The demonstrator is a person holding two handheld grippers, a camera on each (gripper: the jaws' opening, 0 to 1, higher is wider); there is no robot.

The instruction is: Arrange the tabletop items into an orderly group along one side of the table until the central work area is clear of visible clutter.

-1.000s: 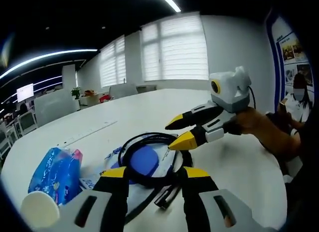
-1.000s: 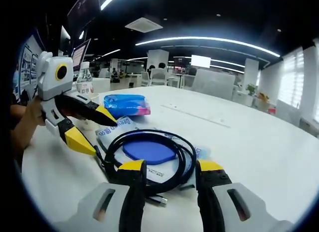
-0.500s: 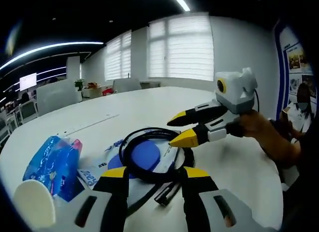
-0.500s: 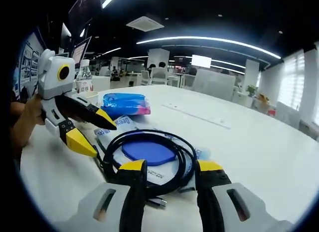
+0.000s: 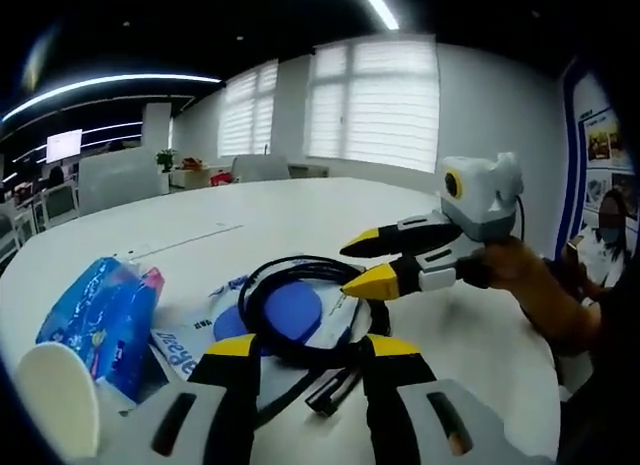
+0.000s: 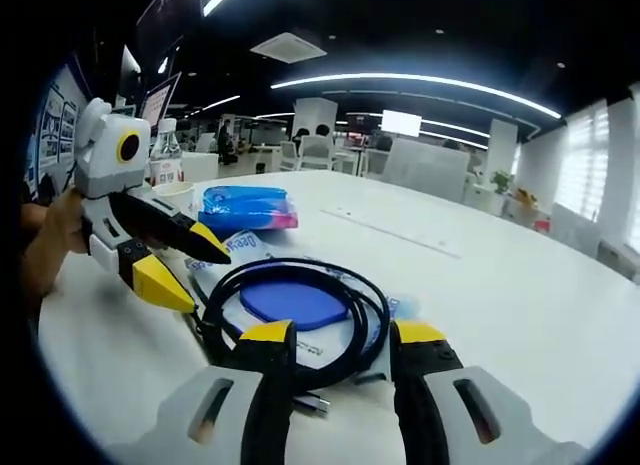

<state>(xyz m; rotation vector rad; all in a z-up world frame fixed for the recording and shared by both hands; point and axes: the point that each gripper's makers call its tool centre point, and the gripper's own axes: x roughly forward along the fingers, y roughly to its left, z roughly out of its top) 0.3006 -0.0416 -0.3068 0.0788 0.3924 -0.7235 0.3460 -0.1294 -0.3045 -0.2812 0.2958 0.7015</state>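
Left tool point(image 5: 305, 347): jaws apart, nothing between them, tips low over the white counter point(image 5: 330, 210). Just ahead of its tips lies a coiled black cable point(image 5: 300, 320), loose end and plug trailing back toward the tips. The coil rests on a flat white packet with blue print point(image 5: 190, 350); a blue disc point(image 5: 285, 313) shows inside the loop.

To the left of the left tool, near its left jaw: a blue tissue pack with a pink end point(image 5: 100, 320), lying flat. Closer still, at the lower left, the rim of a white cup point(image 5: 55, 410), partly cut off by the edge of the view.

Right tool point(image 5: 365, 263) comes in from the right, held by a hand point(image 5: 510, 270). Jaws open, empty, yellow tips hovering just above the far right edge of the coil; whether the lower tip touches the cable I cannot tell.

Right gripper view: right tool point(image 6: 335, 335) parted, nothing gripped, the cable point(image 6: 290, 320) directly ahead of the tips and partly between them in the picture. Left tool point(image 6: 180, 260) enters from the left, jaws spread, tips beside the left edge of the coil. Beyond it, the tissue pack point(image 6: 245, 207), the cup point(image 6: 178, 195) and a clear water bottle point(image 6: 165, 160) standing upright. Blue disc point(image 6: 290, 301) inside the loop.
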